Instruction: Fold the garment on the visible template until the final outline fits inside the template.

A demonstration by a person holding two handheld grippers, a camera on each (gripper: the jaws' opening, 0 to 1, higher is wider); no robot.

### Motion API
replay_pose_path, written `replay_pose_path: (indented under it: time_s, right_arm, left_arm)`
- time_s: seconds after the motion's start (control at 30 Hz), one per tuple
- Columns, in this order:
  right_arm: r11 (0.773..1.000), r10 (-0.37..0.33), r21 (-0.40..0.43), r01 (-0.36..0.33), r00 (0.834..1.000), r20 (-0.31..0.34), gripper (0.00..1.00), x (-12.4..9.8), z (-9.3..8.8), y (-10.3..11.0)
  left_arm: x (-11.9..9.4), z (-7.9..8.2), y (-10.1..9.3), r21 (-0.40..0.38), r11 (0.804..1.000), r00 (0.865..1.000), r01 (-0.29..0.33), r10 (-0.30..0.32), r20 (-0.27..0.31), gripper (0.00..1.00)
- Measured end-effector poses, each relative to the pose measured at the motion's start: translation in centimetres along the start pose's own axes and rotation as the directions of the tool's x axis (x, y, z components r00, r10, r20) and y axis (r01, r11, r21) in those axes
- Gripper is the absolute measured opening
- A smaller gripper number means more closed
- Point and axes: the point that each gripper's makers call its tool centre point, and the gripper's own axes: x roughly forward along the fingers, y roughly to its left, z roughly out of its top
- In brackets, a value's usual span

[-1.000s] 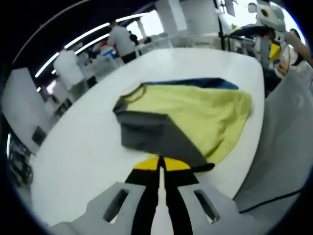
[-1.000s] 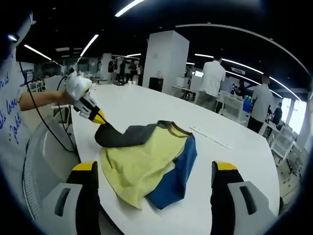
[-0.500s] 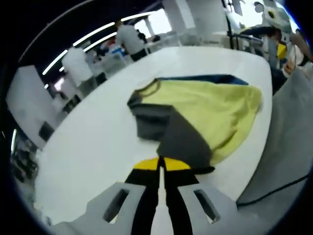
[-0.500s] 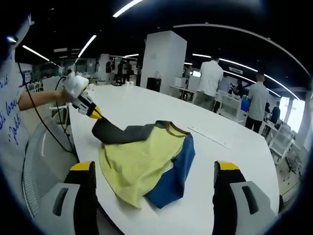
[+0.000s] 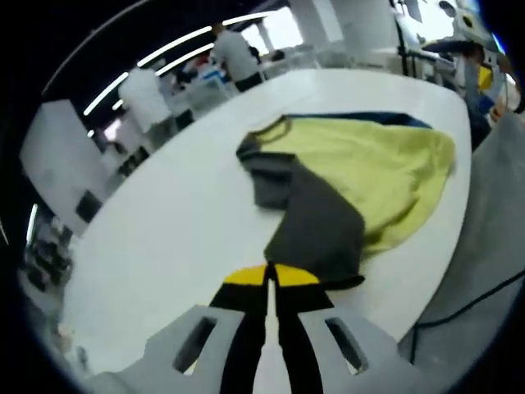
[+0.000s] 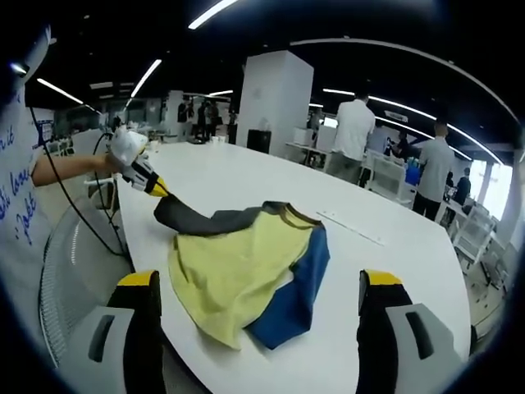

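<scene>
A yellow garment (image 5: pixel 369 168) (image 6: pixel 234 263) with a blue panel (image 6: pixel 299 283) and a grey sleeve (image 5: pixel 316 222) (image 6: pixel 197 220) lies on the white table (image 5: pixel 164 238) (image 6: pixel 385 263). My left gripper (image 5: pixel 269 279) is shut on the end of the grey sleeve, which is stretched out toward me. In the right gripper view the left gripper (image 6: pixel 156 185) holds the sleeve tip near the table's left edge. My right gripper (image 6: pixel 258 287) stands open above the table's near edge, apart from the cloth.
A cable (image 6: pixel 70 205) hangs from the left gripper over the table's edge. Several people (image 6: pixel 353 135) stand at benches beyond the table. A thin white strip (image 6: pixel 353 230) lies on the table behind the garment. A white pillar (image 6: pixel 275 103) rises at the back.
My left gripper has drawn the grey sleeve outward, away from the garment's body, so it lies longer and straighter. The right gripper has stayed open and still.
</scene>
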Motion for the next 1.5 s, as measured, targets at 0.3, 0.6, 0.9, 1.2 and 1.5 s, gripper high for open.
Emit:
replay_pose_path:
  time_s: [0.3,0.6,0.9,1.2,1.5]
  right_arm:
    - [1.0,-0.003,0.0,0.003,1.0,-0.007,1.0,-0.1,-0.2,-0.1]
    - [1.0,0.004,-0.005,-0.004,1.0,-0.009,1.0,-0.1,0.0,0.1]
    - [1.0,-0.001,-0.005,0.001,1.0,-0.011,1.0,-0.1,-0.2,-0.2]
    - [1.0,-0.008,-0.009,0.008,1.0,-0.012,1.0,-0.4,-0.1,0.1]
    - [1.0,-0.023,-0.006,0.023,0.999,-0.025,1.0,-0.7,-0.5,0.1]
  left_arm:
    - [-0.1,-1.7,1.8,-0.036,0.998,0.999,-0.044,0.044,-0.014,0.0]
    - [-0.2,-3.2,3.3,-0.044,0.996,0.997,-0.074,0.073,-0.034,0.0]
    - [-0.2,-5.2,4.5,-0.057,0.994,0.994,-0.092,0.088,-0.065,0.0]
    - [-0.2,-6.4,5.7,-0.026,0.993,0.99,-0.114,0.111,-0.084,0.0]
    - [0.1,-7.5,7.1,-0.019,0.99,0.986,-0.138,0.136,-0.101,0.0]
